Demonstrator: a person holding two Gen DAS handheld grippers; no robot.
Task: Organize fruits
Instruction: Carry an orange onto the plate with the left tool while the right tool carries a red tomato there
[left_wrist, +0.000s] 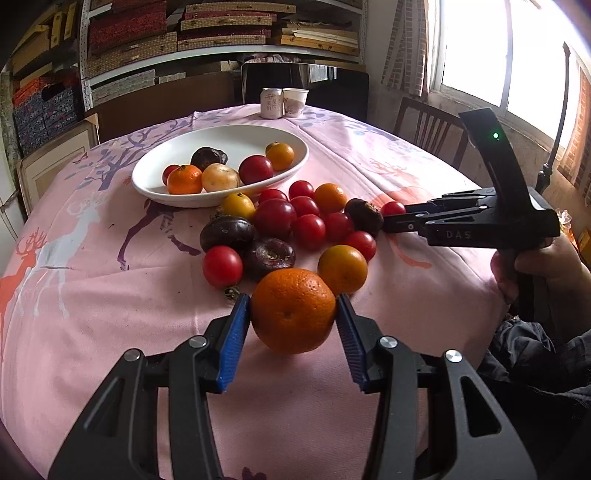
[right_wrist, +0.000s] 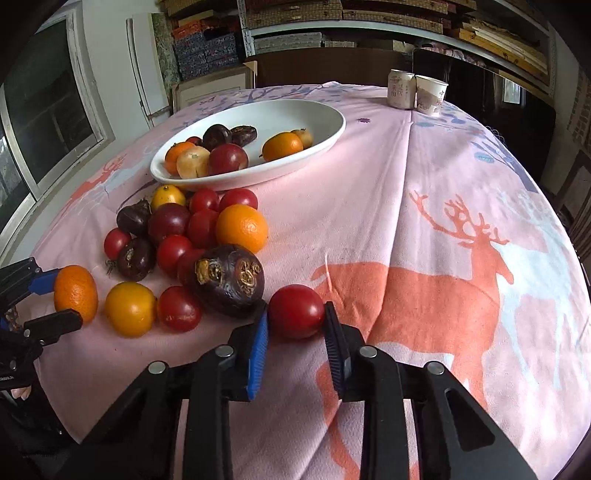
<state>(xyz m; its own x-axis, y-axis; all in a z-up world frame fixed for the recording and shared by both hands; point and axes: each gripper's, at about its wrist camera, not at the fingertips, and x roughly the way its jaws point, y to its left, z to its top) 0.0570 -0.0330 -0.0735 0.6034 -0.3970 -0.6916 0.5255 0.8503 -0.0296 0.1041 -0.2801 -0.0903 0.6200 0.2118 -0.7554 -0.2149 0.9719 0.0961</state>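
Left claw (left_wrist: 293, 314) pinching an orange (left_wrist: 293, 310) at the near edge of the fruit pile on the pink-clothed table (left_wrist: 110, 295). Right claw (right_wrist: 295, 317) clamped around a red tomato (right_wrist: 296, 311) beside a dark purple fruit (right_wrist: 229, 278). Beyond, a white bowl (left_wrist: 236, 136) partly filled with fruit.

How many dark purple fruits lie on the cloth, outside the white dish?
3. One dark purple fruit lies beside the red tomato in the right gripper; two more sit at the pile's left edge, right wrist view. Others could be hidden.
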